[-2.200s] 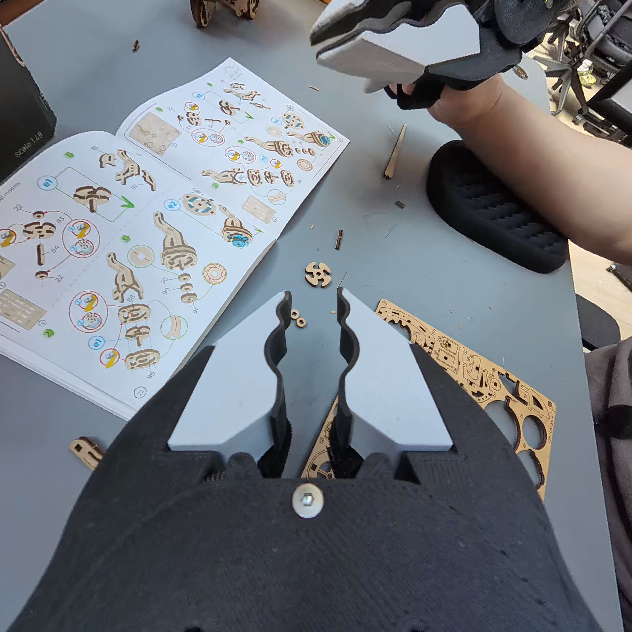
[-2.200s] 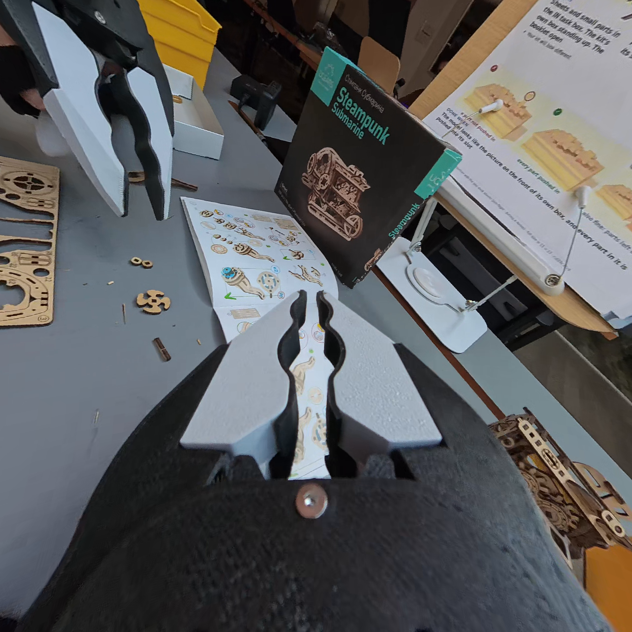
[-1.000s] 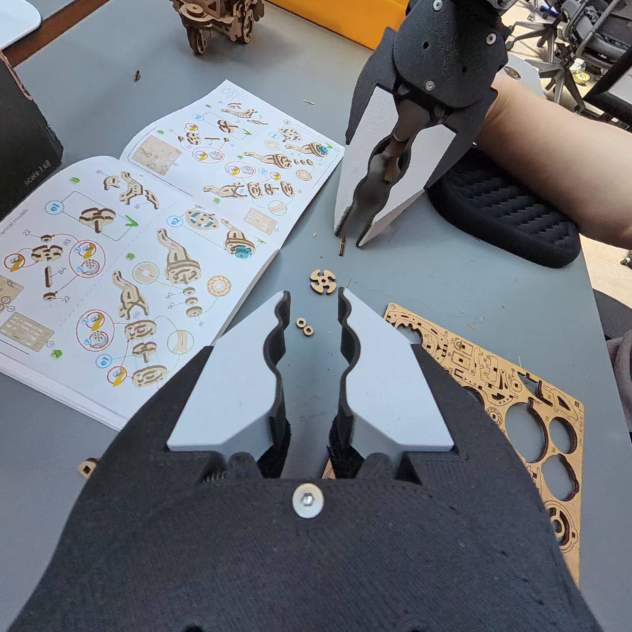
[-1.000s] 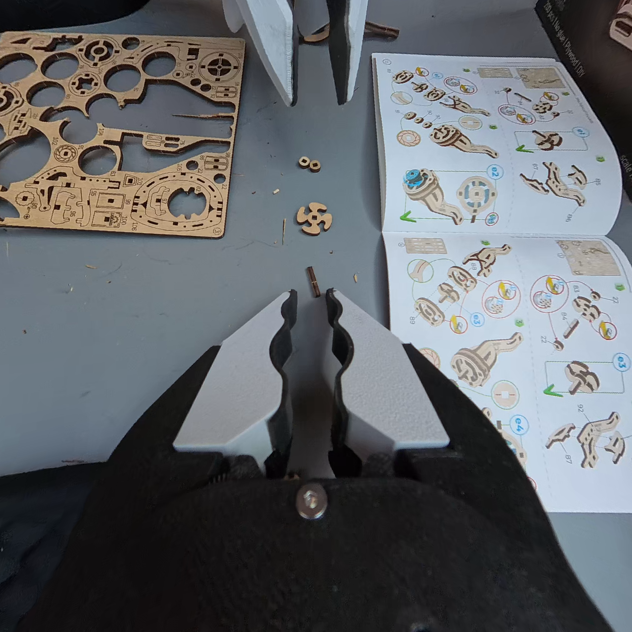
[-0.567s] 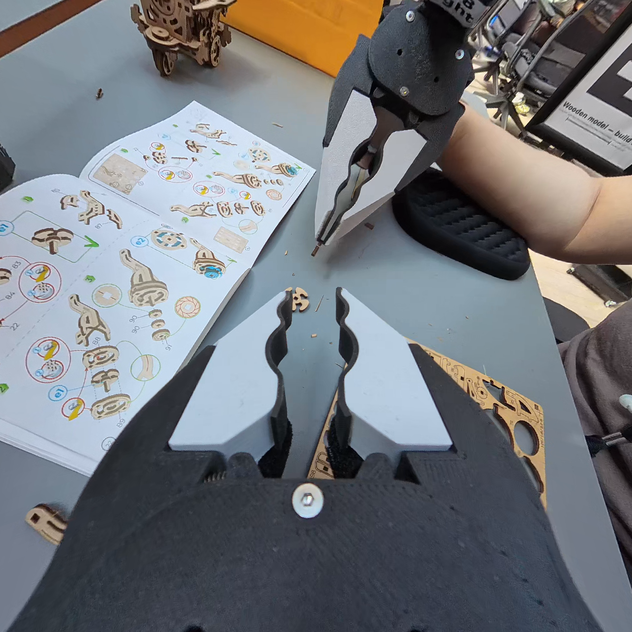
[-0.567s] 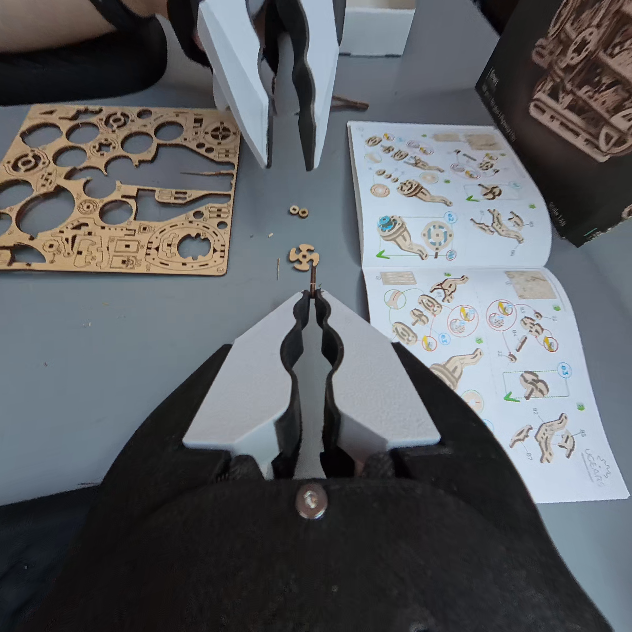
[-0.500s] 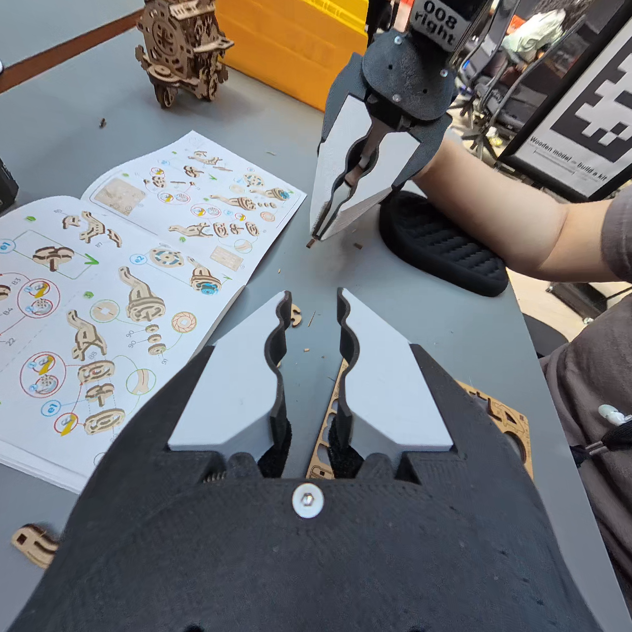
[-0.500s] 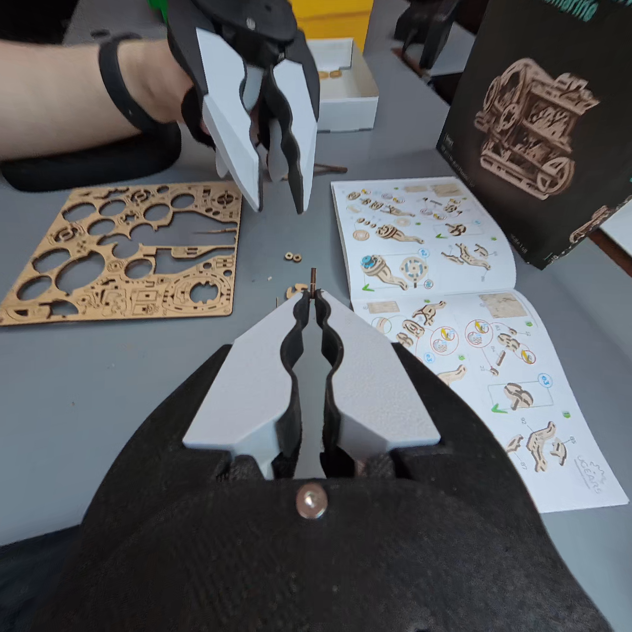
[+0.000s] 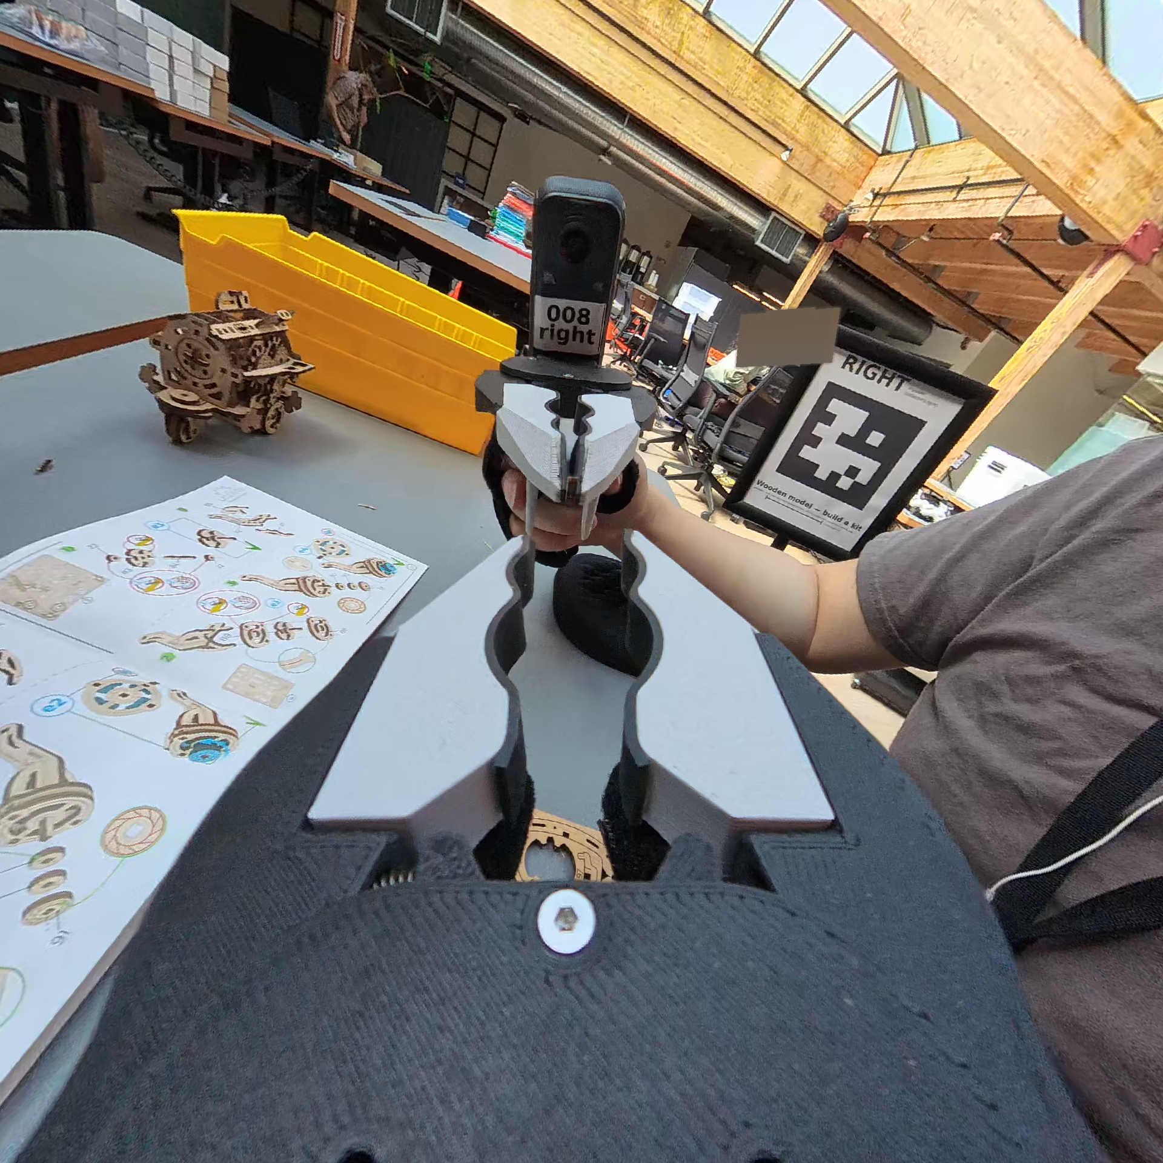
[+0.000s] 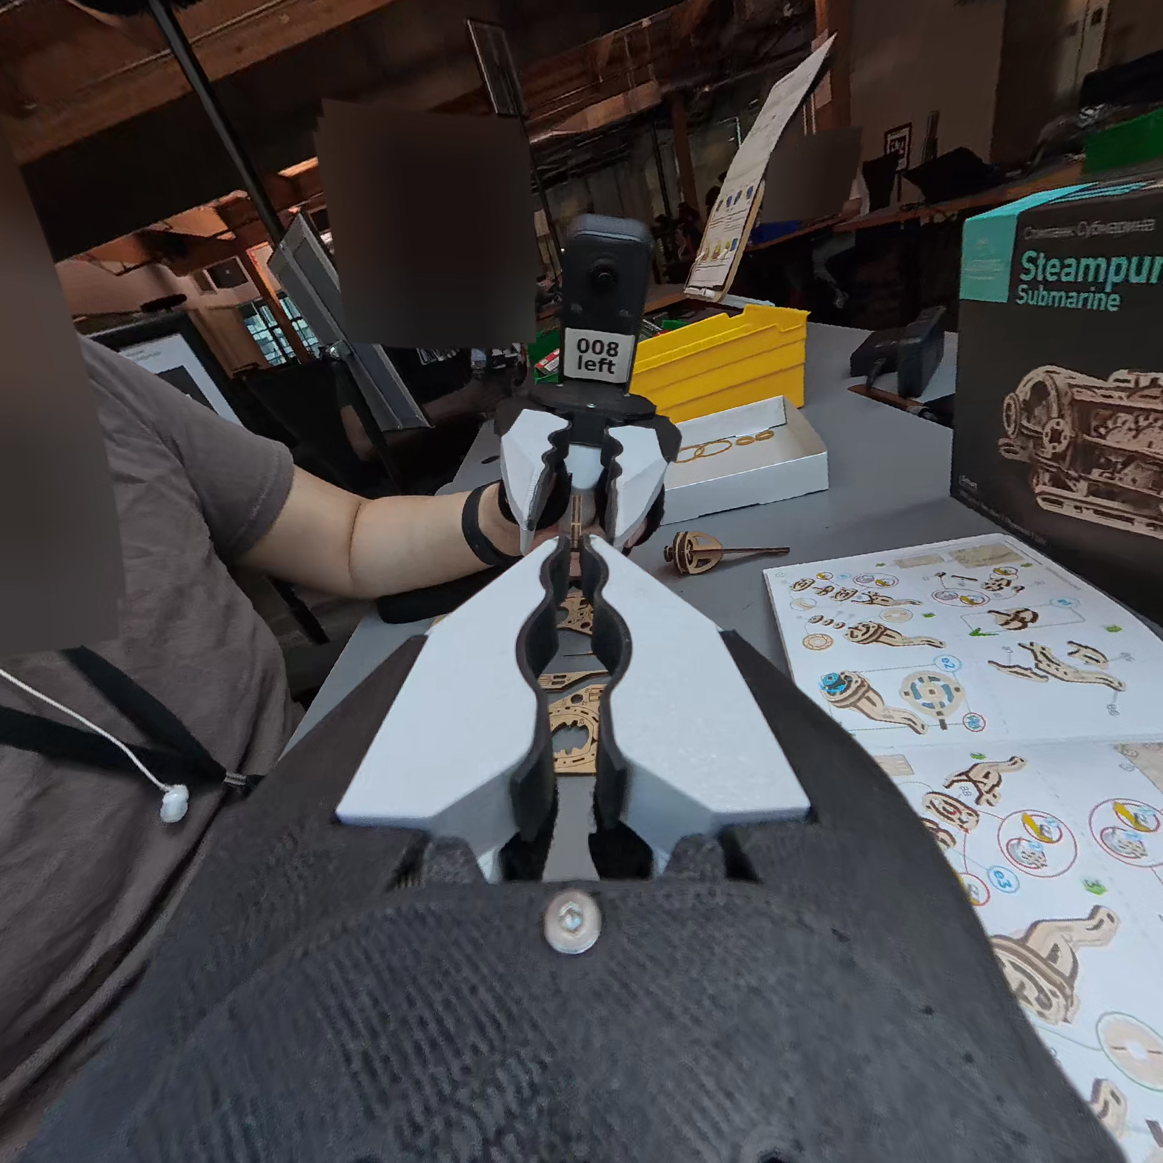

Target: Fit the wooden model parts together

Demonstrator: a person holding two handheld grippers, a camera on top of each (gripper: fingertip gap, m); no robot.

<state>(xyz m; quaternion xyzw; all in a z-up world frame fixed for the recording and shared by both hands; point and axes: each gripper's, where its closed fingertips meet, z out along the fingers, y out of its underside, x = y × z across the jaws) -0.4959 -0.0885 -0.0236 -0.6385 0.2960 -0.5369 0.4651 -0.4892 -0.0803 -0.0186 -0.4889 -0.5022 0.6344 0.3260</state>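
Both grippers had risen off the table, right gripper (image 10: 574,546) pinching the wooden pin (image 10: 575,517) toward the gaping, empty left gripper (image 9: 578,552) (handover likely).

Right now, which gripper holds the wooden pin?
The right gripper: its fingers pinch the wooden pin at their tips; the left gripper is open and empty.

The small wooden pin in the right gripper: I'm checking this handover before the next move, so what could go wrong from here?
1. The right gripper pinches the small wooden pin only at the very tips of its fingers; a slight twist could drop it.
2. The left gripper is open and empty, facing it closely; closing off-centre could knock the pin loose.
3. Both are raised above the table, so a dropped pin could bounce away.
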